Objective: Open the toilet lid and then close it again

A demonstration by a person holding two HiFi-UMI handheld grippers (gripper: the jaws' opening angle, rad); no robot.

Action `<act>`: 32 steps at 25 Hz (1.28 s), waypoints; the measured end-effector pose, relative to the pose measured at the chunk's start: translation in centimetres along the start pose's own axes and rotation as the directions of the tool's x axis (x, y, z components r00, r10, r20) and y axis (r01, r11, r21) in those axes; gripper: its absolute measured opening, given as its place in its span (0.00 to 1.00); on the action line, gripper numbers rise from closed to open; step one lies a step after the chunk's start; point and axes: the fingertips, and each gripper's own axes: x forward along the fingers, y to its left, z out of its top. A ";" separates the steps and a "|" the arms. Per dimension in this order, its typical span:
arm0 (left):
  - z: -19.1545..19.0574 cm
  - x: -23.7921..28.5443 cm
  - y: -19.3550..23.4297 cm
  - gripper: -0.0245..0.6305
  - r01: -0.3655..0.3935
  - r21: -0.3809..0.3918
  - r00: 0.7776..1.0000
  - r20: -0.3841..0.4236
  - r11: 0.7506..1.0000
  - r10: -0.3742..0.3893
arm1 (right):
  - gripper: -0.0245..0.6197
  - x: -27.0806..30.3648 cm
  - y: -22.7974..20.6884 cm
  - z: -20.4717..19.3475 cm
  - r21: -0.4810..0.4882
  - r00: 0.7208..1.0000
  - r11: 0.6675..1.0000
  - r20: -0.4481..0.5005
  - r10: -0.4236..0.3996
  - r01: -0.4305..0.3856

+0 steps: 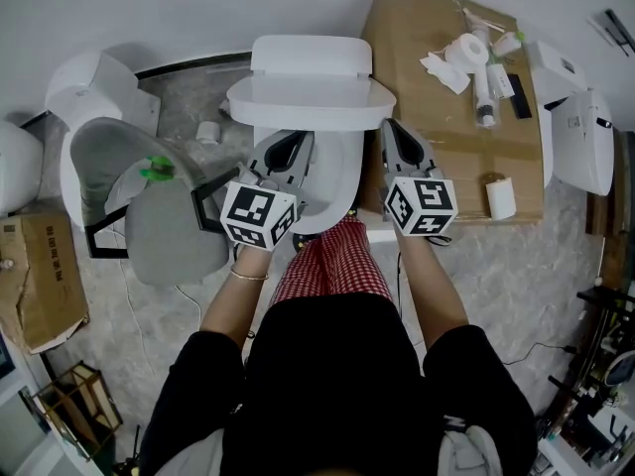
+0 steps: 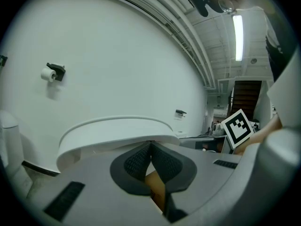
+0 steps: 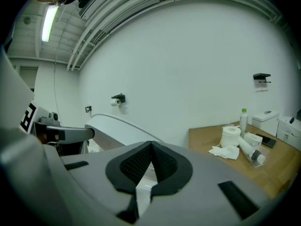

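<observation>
Lid [image 1: 310,102] partly raised over toilet bowl [image 1: 335,181], between both tools | left hand-held gripper [image 2: 150,147]: jaws closed, empty, tips just under lid's rim | right hand-held gripper [image 3: 151,146]: jaws closed, empty, tips at lid's right edge

The white plastic toilet lid [image 1: 311,99] stands half-raised over the white ceramic bowl [image 1: 332,191] at centre. The left gripper [image 1: 290,145] and the right gripper [image 1: 392,130] reach under its front rim, one at each side. Right of the toilet lies a flat brown cardboard sheet [image 1: 466,152], and a white tissue roll [image 1: 464,50] stands on its far end. A grey oval toilet seat [image 1: 164,231] sits to the left.
</observation>
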 end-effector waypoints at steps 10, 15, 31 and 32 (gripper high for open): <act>-1.4 -0.8 -0.8 0.04 -0.030 -0.004 1.000 -0.006 1.000 0.030 | 0.07 -0.4 -0.4 -1.3 0.009 0.999 1.000 -0.035 0.030 -0.030; -1.9 -1.4 -1.1 0.04 -0.068 -0.013 0.998 -0.009 0.998 0.068 | 0.07 -0.6 -0.3 -2.1 0.011 0.997 0.998 -0.051 0.057 -0.056; -4.2 -2.9 -1.4 0.04 -0.125 -0.036 0.992 -0.022 0.992 0.124 | 0.07 -1.7 0.2 -4.1 0.015 0.994 0.996 -0.071 0.085 -0.084; -4.4 -3.1 -1.4 0.04 -0.127 -0.038 0.992 -0.023 0.991 0.126 | 0.07 -1.7 0.2 -4.2 0.017 0.994 0.996 -0.071 0.084 -0.083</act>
